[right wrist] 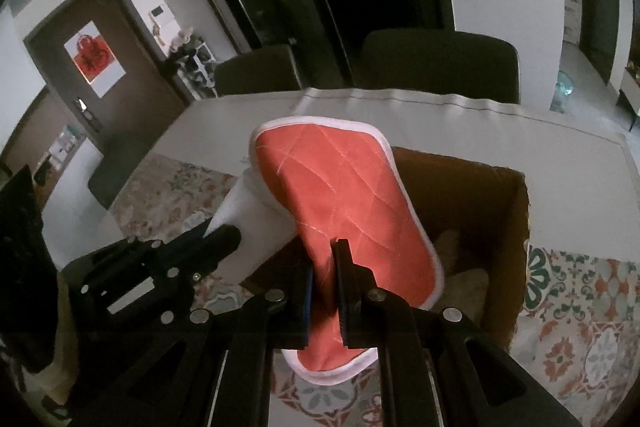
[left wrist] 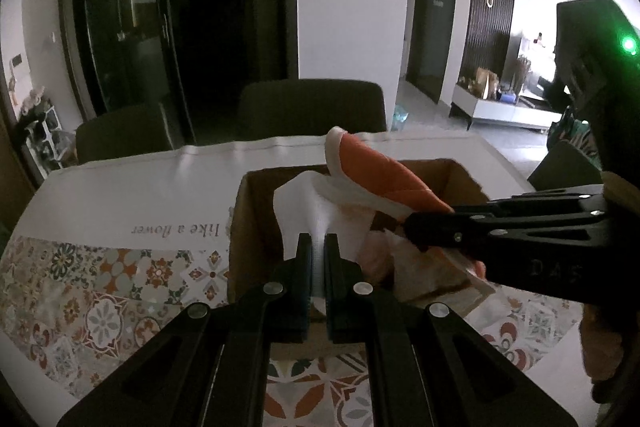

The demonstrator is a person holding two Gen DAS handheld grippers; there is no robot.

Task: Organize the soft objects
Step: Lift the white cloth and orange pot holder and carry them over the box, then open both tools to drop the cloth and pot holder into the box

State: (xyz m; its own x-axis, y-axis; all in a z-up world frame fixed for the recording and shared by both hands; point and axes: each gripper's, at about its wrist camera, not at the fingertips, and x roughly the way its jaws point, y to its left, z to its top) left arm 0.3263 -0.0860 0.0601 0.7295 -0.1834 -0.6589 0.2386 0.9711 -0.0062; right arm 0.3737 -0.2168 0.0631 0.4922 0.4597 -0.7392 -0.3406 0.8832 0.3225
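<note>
Both tools clamped on one orange quilted cloth (right wrist: 344, 195) above the cardboard box (left wrist: 256, 211) on the desk (left wrist: 120, 195), left tool (left wrist: 318, 243) pinching its white side, right tool (right wrist: 325, 267) the orange; uneven release could drape it over the rim.

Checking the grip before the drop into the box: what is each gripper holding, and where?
Both hold one cloth. Left gripper pinches its white side; right gripper clamps the orange quilted side near its lower end.
</note>
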